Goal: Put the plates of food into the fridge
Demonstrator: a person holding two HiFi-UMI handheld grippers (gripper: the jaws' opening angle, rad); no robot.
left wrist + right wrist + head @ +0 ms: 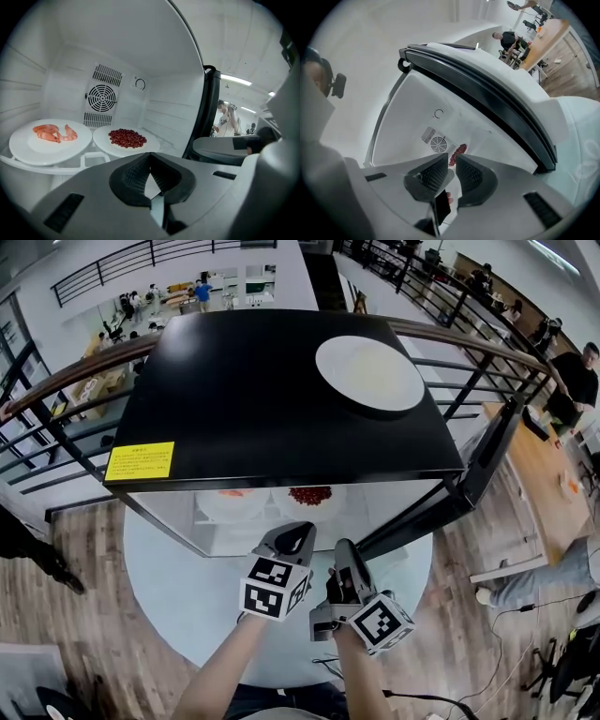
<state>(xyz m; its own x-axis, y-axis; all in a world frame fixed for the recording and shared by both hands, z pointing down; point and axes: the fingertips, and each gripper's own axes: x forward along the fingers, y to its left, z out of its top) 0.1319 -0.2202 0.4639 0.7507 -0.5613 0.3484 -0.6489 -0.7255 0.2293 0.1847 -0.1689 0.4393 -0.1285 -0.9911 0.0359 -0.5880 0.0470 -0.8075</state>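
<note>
Withdrawing level keeps left gripper (pixel 150 155) (jaws shut, empty) and right gripper (pixel 452 157) (narrowly parted, empty) off the round white plate of red beans (pixel 101 137).

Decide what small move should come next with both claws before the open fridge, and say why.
Probably bring the right claw to the open door and start swinging it shut: the shrimp plate and the bean plate already sit side by side inside the fridge, the left claw is shut and empty, and the right is open and empty.
</note>
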